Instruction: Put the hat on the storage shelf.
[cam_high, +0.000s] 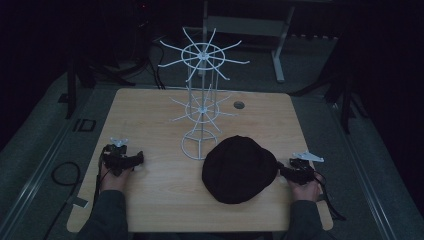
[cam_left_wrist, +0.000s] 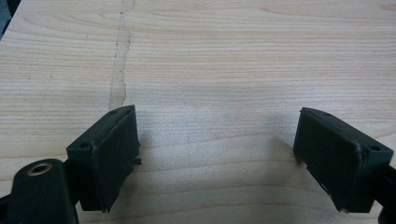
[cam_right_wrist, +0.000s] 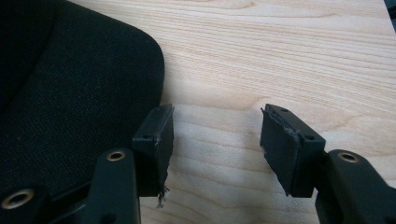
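Setup: wooden table (cam_high: 150, 115), dim room. A white wire rack (cam_high: 201, 100) with spoked hook tiers stands upright at the middle of the table, toward the far side. A black cap (cam_high: 239, 169) lies flat on the near right part of the table, just near-right of the rack's ring base and apart from it.

Right gripper (cam_high: 292, 170): sits at the cap's right edge, held low over the table. In the right gripper view its jaws stand moderately apart with bare wood between them; nothing is held. One of its fingers (cam_right_wrist: 154, 144) is right beside the cap's (cam_right_wrist: 70, 102) rounded edge, touching or nearly so; cannot tell which. The fabric is outside the gap, not in it.

Left gripper (cam_high: 125, 160): rests at the near left of the table, well apart from the cap. In the left gripper view its jaws are spread wide over bare wood (cam_left_wrist: 210, 70); empty.

Judgement: the step in hand looks like the right gripper taking hold of the cap, probably to hang it on the rack.

Notes for doing it well:
- Shift the right gripper sideways toward the cap so the edge sits between the jaws, one pad under the brim, one on top.
- Keep the lower jaw flush to the table so it slides under rather than pushing the cap away.
- Soft fabric will sag, so take a deep bite before closing.
- Left gripper could steady the far-left edge if the cap slides.
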